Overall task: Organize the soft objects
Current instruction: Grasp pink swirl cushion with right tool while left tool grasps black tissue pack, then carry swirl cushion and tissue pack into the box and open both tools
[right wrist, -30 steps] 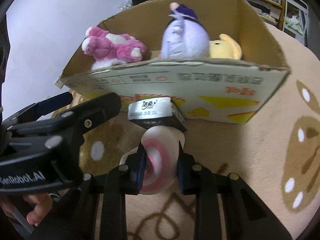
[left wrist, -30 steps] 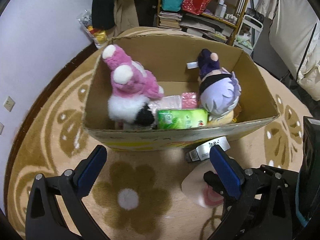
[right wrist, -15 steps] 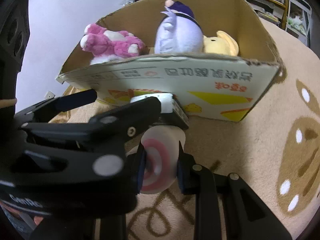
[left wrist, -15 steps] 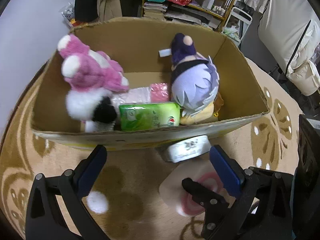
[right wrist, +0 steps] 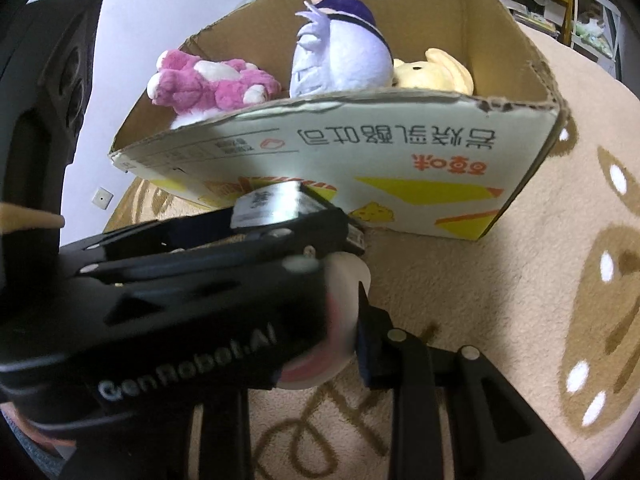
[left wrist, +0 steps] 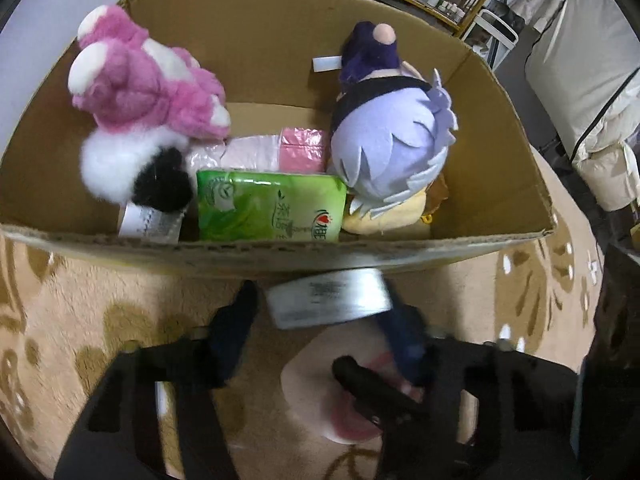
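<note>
1. Step in hand: two loose items on the carpet are being gathered for the open brown cardboard box, which stands on the beige flower-patterned carpet.

2. Left gripper: its jaws are closing, with the small white-and-silver wrapped tissue pack between them. The frame is blurred; whether the pads already press on the pack cannot be told.

3. Right gripper: seen closed on the round cream soft cushion with pink rings, held at the rim. Its left finger is hidden behind the left gripper's black body.

4. Position of the task's things: the tissue pack lies on the carpet just beside the box's near wall; the cushion is just behind it, nearer the cameras, outside the box.

5. Box contents already noted: pink plush bear, lilac-haired plush doll, yellow plush, green tissue packet, pink wrapped packets.

6. Judgement on next move: the left grip should be completed, then the pack raised clear of the near wall and carried over the rim. The two grippers are crowded together, so lifting one at a time would be advisable.

7. Free space in the box appears to be along the right side and back.
</note>
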`<move>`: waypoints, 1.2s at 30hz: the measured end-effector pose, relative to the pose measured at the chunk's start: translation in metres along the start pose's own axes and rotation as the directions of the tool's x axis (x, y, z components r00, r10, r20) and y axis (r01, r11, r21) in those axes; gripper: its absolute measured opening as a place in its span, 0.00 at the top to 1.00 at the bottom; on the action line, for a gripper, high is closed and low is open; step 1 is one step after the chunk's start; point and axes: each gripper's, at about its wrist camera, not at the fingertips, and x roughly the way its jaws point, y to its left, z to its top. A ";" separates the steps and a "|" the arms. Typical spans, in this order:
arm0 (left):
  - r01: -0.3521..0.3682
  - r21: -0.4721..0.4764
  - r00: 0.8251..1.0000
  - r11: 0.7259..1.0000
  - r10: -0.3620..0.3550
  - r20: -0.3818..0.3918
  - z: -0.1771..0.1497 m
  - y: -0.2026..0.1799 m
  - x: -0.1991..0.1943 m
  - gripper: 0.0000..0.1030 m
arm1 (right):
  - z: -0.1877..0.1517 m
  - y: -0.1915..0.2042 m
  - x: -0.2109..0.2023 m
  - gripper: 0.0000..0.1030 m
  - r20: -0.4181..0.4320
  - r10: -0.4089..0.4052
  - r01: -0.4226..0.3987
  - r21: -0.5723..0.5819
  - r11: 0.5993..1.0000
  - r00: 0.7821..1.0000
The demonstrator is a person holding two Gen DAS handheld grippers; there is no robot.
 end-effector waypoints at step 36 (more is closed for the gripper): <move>-0.291 -0.034 0.915 0.956 0.289 0.282 -0.039 0.031 -0.136 0.55 | -0.007 0.040 -0.107 0.72 0.265 -0.117 0.138 -0.062 0.988 0.957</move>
